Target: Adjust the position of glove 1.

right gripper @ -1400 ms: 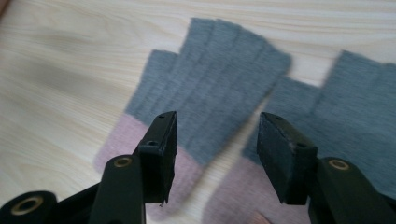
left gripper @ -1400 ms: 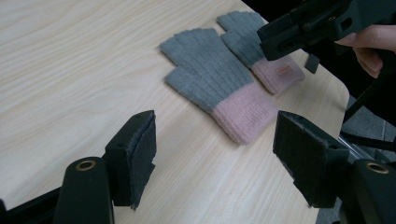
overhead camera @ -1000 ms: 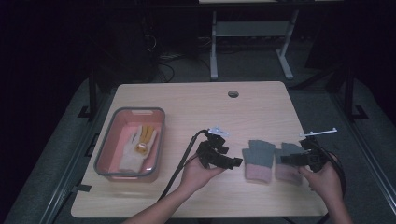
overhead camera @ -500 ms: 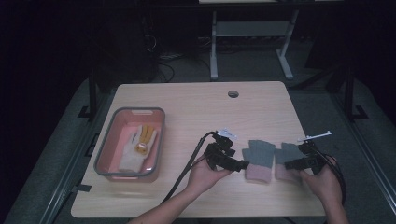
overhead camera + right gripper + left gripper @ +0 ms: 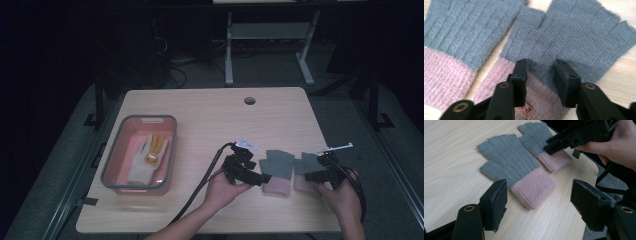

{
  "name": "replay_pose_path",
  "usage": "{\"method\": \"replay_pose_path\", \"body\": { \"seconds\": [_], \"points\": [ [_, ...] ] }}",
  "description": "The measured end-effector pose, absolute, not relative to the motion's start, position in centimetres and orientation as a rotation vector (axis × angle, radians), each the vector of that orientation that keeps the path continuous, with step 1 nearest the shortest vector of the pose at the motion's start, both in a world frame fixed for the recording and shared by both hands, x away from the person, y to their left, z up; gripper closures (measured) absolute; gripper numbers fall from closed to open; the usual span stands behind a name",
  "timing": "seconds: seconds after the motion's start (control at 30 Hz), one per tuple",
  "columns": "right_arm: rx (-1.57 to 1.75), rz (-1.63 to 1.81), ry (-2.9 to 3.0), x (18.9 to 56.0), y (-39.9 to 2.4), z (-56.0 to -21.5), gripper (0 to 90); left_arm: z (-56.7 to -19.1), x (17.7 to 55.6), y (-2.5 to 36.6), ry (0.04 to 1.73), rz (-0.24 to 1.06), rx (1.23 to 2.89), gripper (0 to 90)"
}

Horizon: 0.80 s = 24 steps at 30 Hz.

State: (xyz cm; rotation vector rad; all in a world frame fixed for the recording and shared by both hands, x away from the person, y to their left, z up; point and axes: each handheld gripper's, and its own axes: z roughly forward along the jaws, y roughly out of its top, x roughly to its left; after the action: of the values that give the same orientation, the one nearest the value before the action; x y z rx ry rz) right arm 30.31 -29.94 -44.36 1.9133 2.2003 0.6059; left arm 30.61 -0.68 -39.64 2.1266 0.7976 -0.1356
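Two grey fingerless gloves with pink cuffs lie side by side near the table's front right. The left glove (image 5: 278, 170) (image 5: 516, 170) (image 5: 456, 37) lies flat. My left gripper (image 5: 264, 177) (image 5: 540, 201) is open wide, its jaws on either side of this glove's pink cuff and not touching it. My right gripper (image 5: 310, 176) (image 5: 540, 77) (image 5: 550, 146) presses down on the right glove (image 5: 306, 165) (image 5: 579, 42) (image 5: 541, 140) where grey meets pink. Its jaws are narrowed on a bunched fold of the knit.
A pink tray with a grey rim (image 5: 112, 160) stands at the table's left, with a white glove (image 5: 142, 162) in it. A cable hole (image 5: 249, 100) sits at the back middle. The table's right edge (image 5: 330, 200) is close to the right glove.
My left gripper has slid right, up to the left glove's cuff. My right gripper has dropped slightly left onto the right glove and its jaws have narrowed on it.
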Motion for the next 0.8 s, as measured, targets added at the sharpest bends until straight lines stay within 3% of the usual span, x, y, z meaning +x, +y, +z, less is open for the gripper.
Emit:
{"method": "replay_pose_path", "body": {
  "seconds": [0.37,0.8],
  "points": [
    [1.917,0.642,2.198,30.25,-30.16,-44.46,78.2,-39.85,30.72,-0.53,0.807,-0.131,2.131,29.8],
    [1.933,0.697,2.194,30.05,-30.53,-44.30,81.7,-40.01,30.82,-0.48,0.820,-0.131,2.130,30.1]
  ]
}}
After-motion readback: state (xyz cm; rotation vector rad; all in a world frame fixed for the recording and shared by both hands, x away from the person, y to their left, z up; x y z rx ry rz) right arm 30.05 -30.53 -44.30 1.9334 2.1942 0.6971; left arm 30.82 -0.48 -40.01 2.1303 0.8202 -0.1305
